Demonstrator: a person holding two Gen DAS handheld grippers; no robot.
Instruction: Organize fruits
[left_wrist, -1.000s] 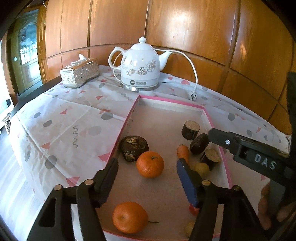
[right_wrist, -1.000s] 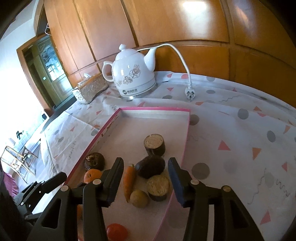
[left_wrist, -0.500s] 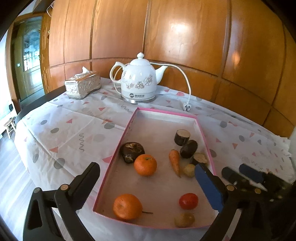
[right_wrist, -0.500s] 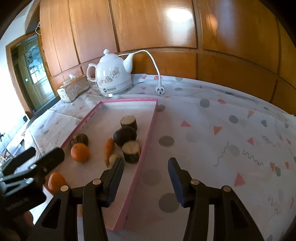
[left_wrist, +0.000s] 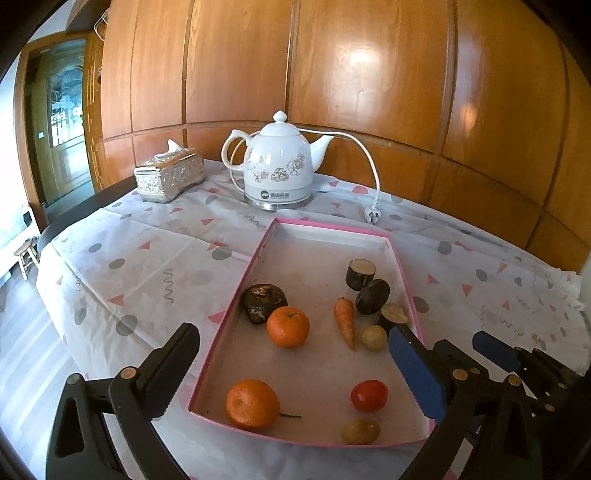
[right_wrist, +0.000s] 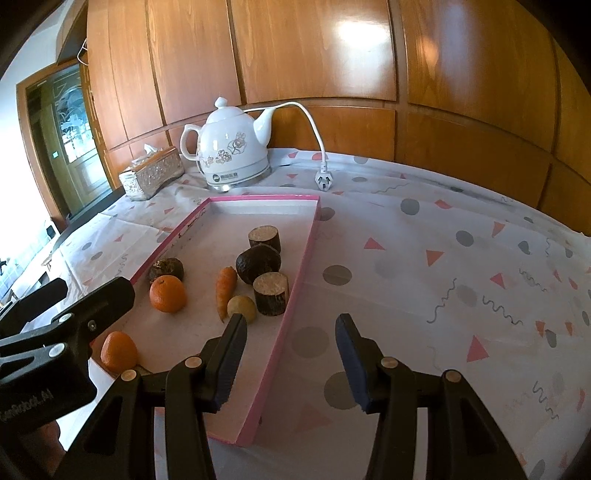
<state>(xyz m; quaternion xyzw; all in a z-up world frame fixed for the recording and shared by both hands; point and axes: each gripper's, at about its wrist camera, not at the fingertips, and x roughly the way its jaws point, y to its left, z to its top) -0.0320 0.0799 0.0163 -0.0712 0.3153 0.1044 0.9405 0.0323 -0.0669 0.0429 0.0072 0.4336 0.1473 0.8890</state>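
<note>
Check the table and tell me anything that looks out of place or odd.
Nothing is spilled or broken. Two oddities: the kettle is unplugged, its plug lying loose on the tablecloth. And the pink tray mixes a carrot and dark cut stubs in with the oranges.

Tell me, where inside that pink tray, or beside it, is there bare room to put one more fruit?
The far end of the pink-rimmed tray, nearest the white ceramic kettle, is bare. So is the strip between the near orange and the red tomato. The patterned tablecloth right of the tray is open. The tray's right side is crowded around the carrot and dark cut chunks.
</note>
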